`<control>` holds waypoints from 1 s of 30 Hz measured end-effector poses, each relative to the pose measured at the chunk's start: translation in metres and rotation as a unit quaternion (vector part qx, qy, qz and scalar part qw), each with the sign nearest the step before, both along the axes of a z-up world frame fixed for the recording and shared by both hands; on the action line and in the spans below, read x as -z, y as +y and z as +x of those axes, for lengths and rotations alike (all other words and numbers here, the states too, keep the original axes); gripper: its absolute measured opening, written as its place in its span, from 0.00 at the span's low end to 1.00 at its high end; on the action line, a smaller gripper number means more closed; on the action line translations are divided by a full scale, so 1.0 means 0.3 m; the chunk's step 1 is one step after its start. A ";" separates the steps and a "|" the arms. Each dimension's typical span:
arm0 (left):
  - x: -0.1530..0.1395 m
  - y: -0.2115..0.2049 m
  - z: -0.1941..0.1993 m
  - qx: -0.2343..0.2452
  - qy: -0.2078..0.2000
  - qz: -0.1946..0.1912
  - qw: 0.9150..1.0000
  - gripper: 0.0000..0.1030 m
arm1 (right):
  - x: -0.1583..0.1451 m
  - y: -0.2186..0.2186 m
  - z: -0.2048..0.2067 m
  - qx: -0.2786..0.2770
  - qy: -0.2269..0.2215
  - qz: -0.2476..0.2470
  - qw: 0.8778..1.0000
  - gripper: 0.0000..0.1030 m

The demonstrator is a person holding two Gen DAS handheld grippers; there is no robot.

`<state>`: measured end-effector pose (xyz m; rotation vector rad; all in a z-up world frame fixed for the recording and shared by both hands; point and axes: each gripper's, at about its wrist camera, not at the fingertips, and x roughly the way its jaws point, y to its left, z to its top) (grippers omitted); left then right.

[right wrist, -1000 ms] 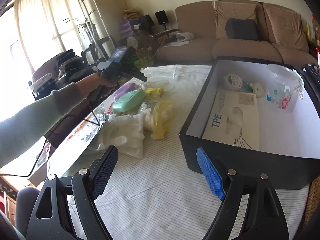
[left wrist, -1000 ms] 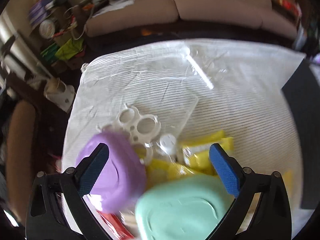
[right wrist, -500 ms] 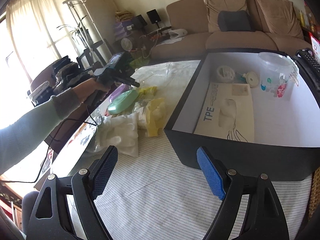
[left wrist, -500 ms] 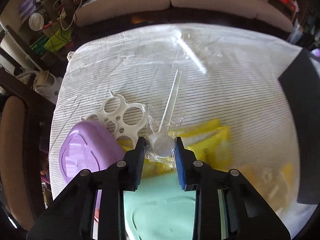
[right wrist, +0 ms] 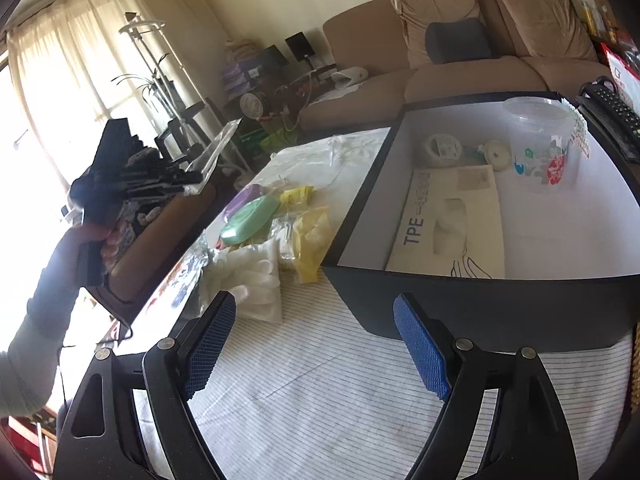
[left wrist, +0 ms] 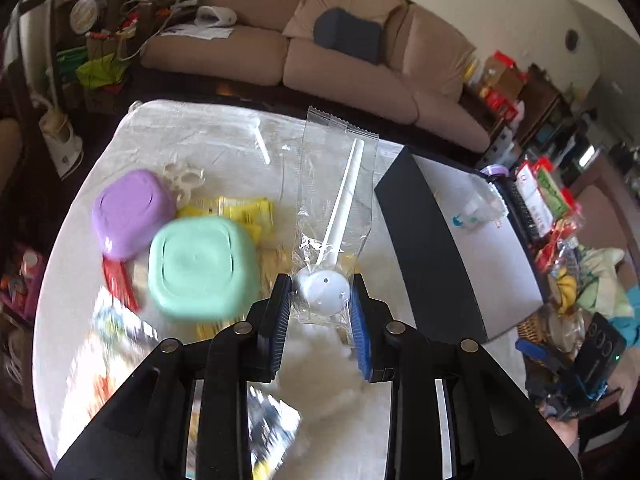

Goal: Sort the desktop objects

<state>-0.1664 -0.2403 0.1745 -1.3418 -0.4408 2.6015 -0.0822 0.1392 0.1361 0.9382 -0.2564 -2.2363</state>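
Your left gripper (left wrist: 320, 300) was clamped on the slippery wrapped spoon (left wrist: 322, 292); it could slide out. Your right gripper (right wrist: 316, 344) was wide apart.

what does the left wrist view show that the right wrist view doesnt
Only the left wrist view: the left gripper shut on a bagged spoon, held above the table; a red packet beside the purple box.

Only the right wrist view: the right gripper open and holding nothing; the TPE pack and tape roll inside the black bin.

Both: the green box, yellow bags, the bin and the sofa.
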 end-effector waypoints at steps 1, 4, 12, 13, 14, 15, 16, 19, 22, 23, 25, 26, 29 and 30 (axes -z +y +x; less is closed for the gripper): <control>0.011 0.004 0.052 -0.013 0.002 0.015 1.000 0.26 | -0.002 -0.007 0.002 -0.005 0.000 -0.003 1.000 0.82; 0.080 -0.015 0.146 -0.053 -0.005 0.067 0.996 0.26 | -0.003 -0.041 0.010 -0.024 -0.001 -0.007 1.000 0.82; 0.226 -0.029 0.202 -0.068 -0.032 0.081 0.994 0.26 | 0.030 -0.201 0.067 -0.108 -0.009 0.006 0.994 0.82; 0.227 -0.025 0.201 -0.067 -0.032 0.075 0.994 0.26 | 0.038 -0.226 0.074 -0.120 -0.010 0.012 0.993 0.82; 0.225 -0.020 0.203 -0.064 -0.030 0.067 0.995 0.26 | 0.048 -0.253 0.082 -0.129 -0.011 0.021 0.991 0.82; 0.223 -0.016 0.205 -0.061 -0.028 0.063 0.996 0.26 | 0.060 -0.275 0.086 -0.137 -0.013 0.027 0.990 0.82; 0.221 -0.011 0.206 -0.056 -0.026 0.063 0.996 0.26 | 0.074 -0.296 0.089 -0.144 -0.016 0.034 0.989 0.82; 0.213 -0.009 0.197 -0.046 -0.021 0.059 0.997 0.26 | 0.109 -0.345 0.094 -0.155 -0.026 0.047 0.987 0.82; 0.195 -0.033 0.182 -0.043 -0.016 0.056 0.997 0.26 | 0.131 -0.371 0.094 -0.157 -0.034 0.051 0.986 0.82; 0.189 -0.049 0.183 -0.045 -0.013 0.056 0.997 0.26 | 0.136 -0.377 0.093 -0.157 -0.035 0.051 0.986 0.82; 0.190 -0.091 0.185 -0.056 -0.014 0.061 0.996 0.27 | 0.145 -0.388 0.094 -0.158 -0.040 0.050 0.985 0.82; 0.198 -0.113 0.186 -0.067 -0.016 0.069 0.995 0.27 | 0.149 -0.395 0.094 -0.159 -0.042 0.049 0.985 0.82; 0.243 -0.164 0.172 -0.097 -0.037 0.075 0.992 0.36 | 0.162 -0.429 0.096 -0.159 -0.045 0.044 0.985 0.82; 0.258 -0.178 0.170 -0.109 -0.049 0.070 0.990 0.43 | 0.167 -0.443 0.095 -0.156 -0.045 0.043 0.986 0.82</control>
